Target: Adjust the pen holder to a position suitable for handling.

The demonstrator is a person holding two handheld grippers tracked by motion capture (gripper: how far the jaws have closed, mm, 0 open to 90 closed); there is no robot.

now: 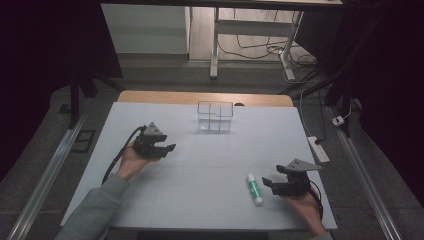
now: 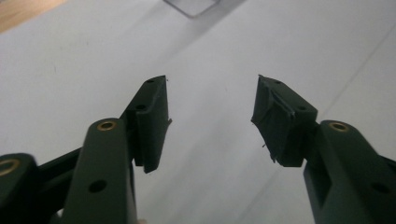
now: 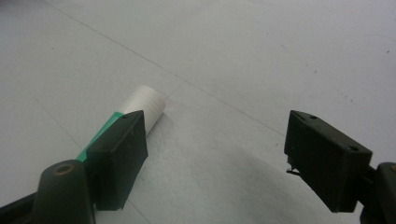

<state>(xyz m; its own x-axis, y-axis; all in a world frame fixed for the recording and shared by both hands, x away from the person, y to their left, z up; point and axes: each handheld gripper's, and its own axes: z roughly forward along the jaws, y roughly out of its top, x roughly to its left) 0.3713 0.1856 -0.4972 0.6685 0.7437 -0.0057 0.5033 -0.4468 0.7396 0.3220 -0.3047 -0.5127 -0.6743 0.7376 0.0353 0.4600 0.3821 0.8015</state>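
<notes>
A dim room, cables on the floor at the far side, and in the middle a pale, matte white surface [image 1: 200, 170] crossed by faint seam lines, with a wooden edge showing at its twelve o'clock end.

Down at about five o'clock on that surface lies the glue stick [image 1: 254, 189]: a slim cylinder, white at both ends with a green band round the middle, flat on its side and running roughly twelve to six. Just beside it, at its three o'clock, sits the right tool [image 1: 270, 184], black and angular with a grey three-cornered plate on top, jaws spread wide and nothing between them. The right gripper view gets in close: the glue stick [image 3: 140, 109] shows a ribbed white cap poking out past the left-hand jaw, outside the gap, and the paper-like grain of the surface is plain to see.

Over at nine o'clock, the left tool [image 1: 167, 149] is held in a hand with a grey sleeve, cable trailing back. Its jaws stand apart, empty; the left gripper view shows worn, frayed pads.

At twelve o'clock stands a clear plastic box [image 1: 215, 117], square-walled with dividers; the left gripper view catches just a corner [image 2: 194, 7].
</notes>
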